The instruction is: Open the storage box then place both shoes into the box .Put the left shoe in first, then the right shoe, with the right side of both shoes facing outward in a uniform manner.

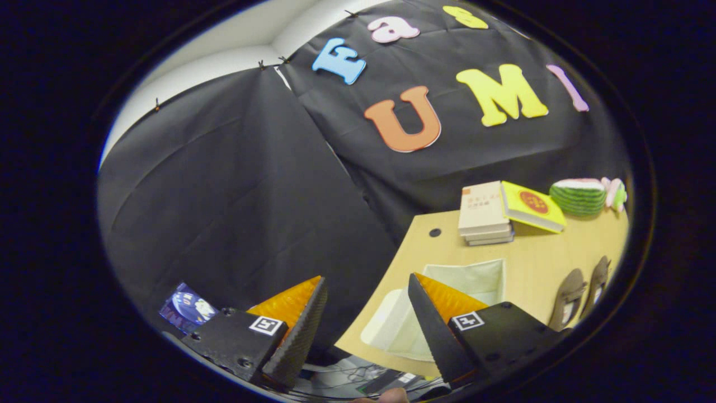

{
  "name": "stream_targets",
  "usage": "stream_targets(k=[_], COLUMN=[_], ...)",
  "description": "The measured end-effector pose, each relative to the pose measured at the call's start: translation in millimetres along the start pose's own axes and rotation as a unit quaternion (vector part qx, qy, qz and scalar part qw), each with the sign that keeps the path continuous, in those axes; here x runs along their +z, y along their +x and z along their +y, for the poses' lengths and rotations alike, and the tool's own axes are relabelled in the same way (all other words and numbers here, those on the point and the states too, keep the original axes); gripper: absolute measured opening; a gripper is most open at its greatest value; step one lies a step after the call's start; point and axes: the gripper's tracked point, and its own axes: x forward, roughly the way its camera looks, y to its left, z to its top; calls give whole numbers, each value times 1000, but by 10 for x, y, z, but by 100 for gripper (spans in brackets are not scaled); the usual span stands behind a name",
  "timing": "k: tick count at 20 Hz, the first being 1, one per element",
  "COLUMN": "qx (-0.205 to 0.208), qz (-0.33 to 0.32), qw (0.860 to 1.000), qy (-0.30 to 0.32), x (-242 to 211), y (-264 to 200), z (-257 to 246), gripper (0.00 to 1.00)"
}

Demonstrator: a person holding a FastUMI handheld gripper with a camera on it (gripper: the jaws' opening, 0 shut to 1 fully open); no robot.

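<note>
My gripper point(366, 285) is open, with nothing between its fingers, held above and off the near left side of a wooden table point(537, 263). A pale storage box point(470, 277) sits on the table just beyond the right finger point(442, 302), its inside showing. Its white lid point(394, 327) lies against the box's near side, by the table's edge, partly behind that finger. To the right of the box, a pair of dark brownish flat shoes point(576, 296) lie side by side on the table.
A stack of books point(485, 215) with a yellow book point(531, 206) leaning on it stands at the table's far side. A watermelon-patterned plush point(579, 196) lies beyond it. Cables and devices point(358, 380) sit on the floor below the fingers.
</note>
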Motion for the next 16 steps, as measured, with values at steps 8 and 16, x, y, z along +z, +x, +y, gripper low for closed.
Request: stream_targets(k=[8, 16], qx=[-127, -231], qz=[-45, 8], qw=[991, 973], qy=[-21, -18], x=[221, -78], y=[-791, -1517], z=[-1257, -2998], gripper=[100, 100])
